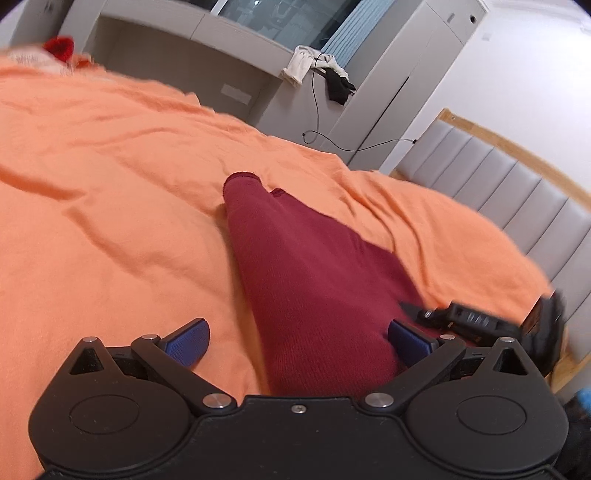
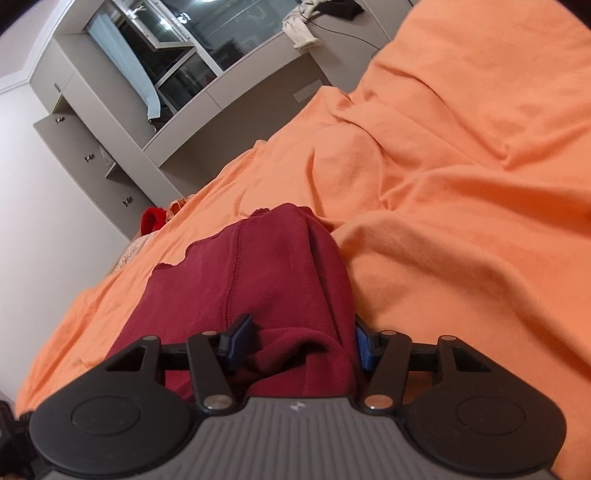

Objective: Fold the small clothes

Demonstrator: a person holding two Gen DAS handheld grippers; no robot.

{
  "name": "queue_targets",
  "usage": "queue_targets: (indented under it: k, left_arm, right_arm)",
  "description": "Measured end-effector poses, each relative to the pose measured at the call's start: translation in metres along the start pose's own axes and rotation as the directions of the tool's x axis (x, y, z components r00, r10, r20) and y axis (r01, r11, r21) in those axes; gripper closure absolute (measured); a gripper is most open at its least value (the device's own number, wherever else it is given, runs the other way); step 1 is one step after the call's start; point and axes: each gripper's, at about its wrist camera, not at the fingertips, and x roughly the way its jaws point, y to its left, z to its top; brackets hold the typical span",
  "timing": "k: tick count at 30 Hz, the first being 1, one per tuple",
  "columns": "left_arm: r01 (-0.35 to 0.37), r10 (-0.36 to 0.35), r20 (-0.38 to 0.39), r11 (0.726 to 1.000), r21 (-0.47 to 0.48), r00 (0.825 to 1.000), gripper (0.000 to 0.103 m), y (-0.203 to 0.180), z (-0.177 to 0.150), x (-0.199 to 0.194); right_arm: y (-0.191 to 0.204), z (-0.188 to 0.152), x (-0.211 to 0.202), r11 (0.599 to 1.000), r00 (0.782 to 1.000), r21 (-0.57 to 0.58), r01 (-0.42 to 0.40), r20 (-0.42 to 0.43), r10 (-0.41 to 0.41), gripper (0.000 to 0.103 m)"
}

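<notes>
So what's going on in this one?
A person with a gripper in each hand is working on a dark red knit garment lying on an orange bedsheet. The right gripper has a bunched edge of it between its blue pads. The left gripper stands wide open over the other side.

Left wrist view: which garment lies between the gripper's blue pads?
The dark red knitted garment; the white cloth and black cloth hang off the far grey desk.
</notes>
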Motion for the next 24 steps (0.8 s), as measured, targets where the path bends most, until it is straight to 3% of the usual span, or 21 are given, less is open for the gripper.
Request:
queue_targets:
  k: [5, 10, 24]
  left_arm:
    - [0.042, -0.053, -0.131, 0.995, -0.088, 0.99, 0.001, 0.018, 0.028, 0.029]
    - [0.056, -0.055, -0.219, 0.998, -0.003, 0.974, 0.0, 0.019, 0.043, 0.054]
    - [0.041, -0.037, -0.17, 0.999, 0.018, 0.985, 0.0, 0.015, 0.029, 0.054]
  right_arm:
    - [-0.002, 0.0, 0.001, 1.0, 1.0, 0.028, -0.004, -0.003, 0.004, 0.04]
    - [-0.001, -0.002, 0.003, 1.0, 1.0, 0.029, -0.003, 0.002, 0.003, 0.038]
    - [0.005, -0.006, 0.003, 1.0, 1.0, 0.016, 0.023, 0.021, -0.023, 0.038]
